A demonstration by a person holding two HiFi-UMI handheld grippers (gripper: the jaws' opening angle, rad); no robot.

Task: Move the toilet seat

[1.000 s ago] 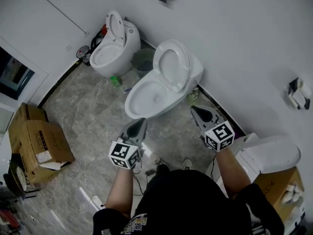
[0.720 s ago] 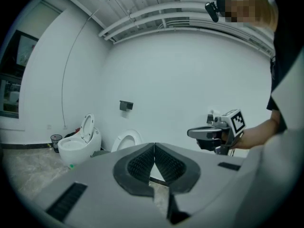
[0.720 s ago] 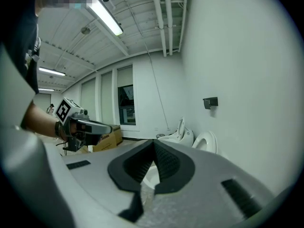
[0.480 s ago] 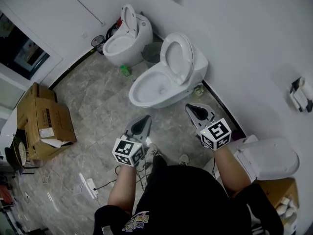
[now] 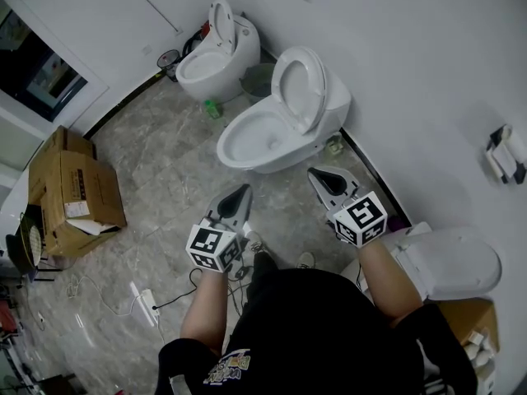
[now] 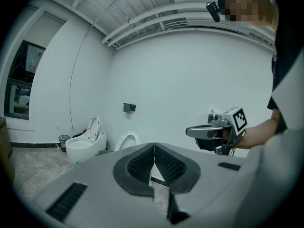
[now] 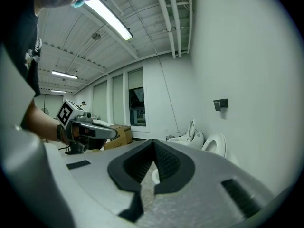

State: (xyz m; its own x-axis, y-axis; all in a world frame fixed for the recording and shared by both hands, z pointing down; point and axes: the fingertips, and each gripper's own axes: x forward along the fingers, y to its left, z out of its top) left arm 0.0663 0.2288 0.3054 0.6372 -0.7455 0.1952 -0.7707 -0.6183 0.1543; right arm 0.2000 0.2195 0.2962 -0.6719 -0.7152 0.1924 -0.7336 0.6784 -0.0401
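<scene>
A white toilet [image 5: 255,142] stands against the wall with its seat and lid [image 5: 300,85] raised upright. My left gripper [image 5: 244,190] hovers just short of the bowl's front rim, jaws shut on nothing. My right gripper [image 5: 317,174] hangs near the bowl's right side, also shut and empty. In the left gripper view the shut gripper [image 6: 154,144] points toward the raised seat [image 6: 127,139], with the right gripper [image 6: 209,132] off to its right. In the right gripper view the shut gripper [image 7: 153,142] faces the seat [image 7: 216,144], and the left gripper [image 7: 92,132] is at left.
A second toilet [image 5: 216,52] with its lid up stands further back, a grey bin [image 5: 259,79] and a green bottle [image 5: 212,108] beside it. A third toilet [image 5: 449,257], lid down, is at my right. Cardboard boxes [image 5: 70,192] and a power strip [image 5: 144,301] lie at left.
Both grippers have moved a little closer to the middle toilet, staying shut. The head view has shifted, so the boxes and back toilet sit differently in frame.
</scene>
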